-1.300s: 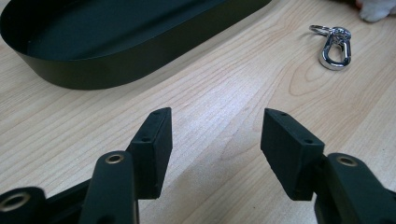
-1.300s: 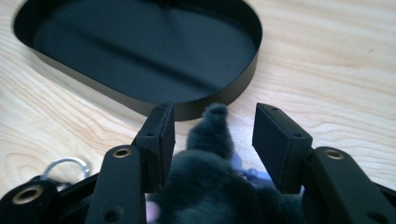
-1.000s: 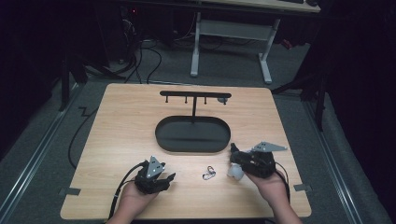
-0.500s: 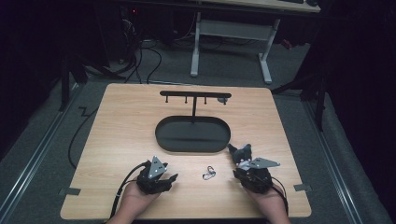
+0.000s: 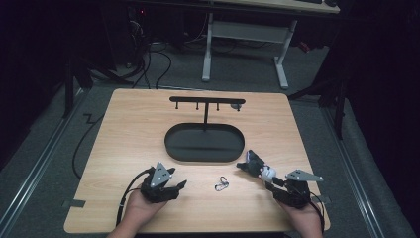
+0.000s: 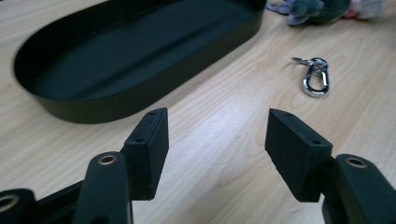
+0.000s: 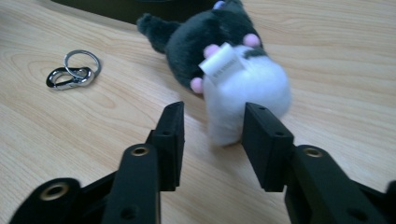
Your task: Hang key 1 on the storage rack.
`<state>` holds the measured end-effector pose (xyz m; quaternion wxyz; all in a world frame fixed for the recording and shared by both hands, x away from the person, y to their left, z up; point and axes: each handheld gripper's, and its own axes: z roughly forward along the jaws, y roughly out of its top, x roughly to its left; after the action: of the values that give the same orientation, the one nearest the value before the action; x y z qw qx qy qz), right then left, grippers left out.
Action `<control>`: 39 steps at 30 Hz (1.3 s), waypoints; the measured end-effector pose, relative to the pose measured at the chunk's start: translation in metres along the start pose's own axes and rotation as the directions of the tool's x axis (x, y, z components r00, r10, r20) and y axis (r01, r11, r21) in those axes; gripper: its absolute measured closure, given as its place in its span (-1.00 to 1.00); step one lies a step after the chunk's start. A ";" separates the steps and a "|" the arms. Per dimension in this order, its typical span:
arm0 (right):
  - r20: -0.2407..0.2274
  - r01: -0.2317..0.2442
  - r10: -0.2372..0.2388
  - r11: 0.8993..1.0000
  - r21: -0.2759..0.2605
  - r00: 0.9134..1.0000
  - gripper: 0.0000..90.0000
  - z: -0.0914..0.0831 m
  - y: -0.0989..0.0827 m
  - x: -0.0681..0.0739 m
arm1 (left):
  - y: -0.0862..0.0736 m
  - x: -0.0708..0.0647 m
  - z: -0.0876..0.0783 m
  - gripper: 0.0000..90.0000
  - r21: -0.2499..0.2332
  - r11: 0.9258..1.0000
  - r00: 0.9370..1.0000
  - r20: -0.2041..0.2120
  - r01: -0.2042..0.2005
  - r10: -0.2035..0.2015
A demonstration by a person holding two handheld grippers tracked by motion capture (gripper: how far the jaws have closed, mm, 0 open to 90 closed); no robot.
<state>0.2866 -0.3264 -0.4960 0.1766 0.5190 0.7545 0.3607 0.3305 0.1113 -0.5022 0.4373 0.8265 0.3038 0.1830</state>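
a: what am i looking at on the right side?

b: i'm holding the right gripper [image 5: 267, 179] low over the near right part of the table [image 5: 129, 129]. its jaws are standing apart, and they have just been opening. the plush toy [image 5: 257, 166] is lying on the wood just ahead of them. in the right gripper view its white end [image 7: 243, 93] is sitting just past the gap between the two jaws, and i'm not seeing either pad pressing on it. it's slightly blurred there, so i can't tell whether it's brushing the right-hand one.

a: where is the toy lying, exactly?

b: it's lying just off the near right end of the black oval tray [image 5: 173, 144], dark end towards the tray, white end towards my gripper. a small white label [image 7: 219, 59] is sticking up from it.

a: and the left one?

b: i'm resting the left gripper [image 5: 174, 186] near the front edge on the left, jaws wide apart with only bare wood between them.

a: anything else on the table?

b: a silver clip with a key ring [image 5: 221, 184] is lying flat between the two grippers, apart from both and well clear of the toy. in the left gripper view the clip [image 6: 315, 77] is sitting ahead and to the right of the jaws, with the tray [image 6: 70, 105] ahead to the left. a black stand with small pegs on its crossbar [image 5: 205, 100] is rising from the tray's far side.
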 end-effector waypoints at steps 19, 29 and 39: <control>0.039 0.141 -0.145 0.985 0.096 0.989 -0.47 0.007 -0.011 -0.010 | -0.027 0.029 -0.020 -0.14 0.014 0.998 0.996 -0.065 0.065 -0.064; 0.034 0.141 -0.152 0.967 0.210 0.988 -0.67 0.024 0.004 0.001 | -0.028 0.027 -0.014 -0.14 0.023 0.999 0.999 -0.026 0.046 -0.046; 0.034 0.193 -0.221 0.909 0.370 0.975 -0.66 0.022 0.027 0.008 | -0.027 0.024 -0.016 -0.14 0.007 0.999 0.999 -0.008 0.032 -0.032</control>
<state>0.3157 -0.3057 -0.4905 0.1429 0.4730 0.8518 0.1739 0.3307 0.1487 -0.5149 0.4359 0.8224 0.3194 0.1780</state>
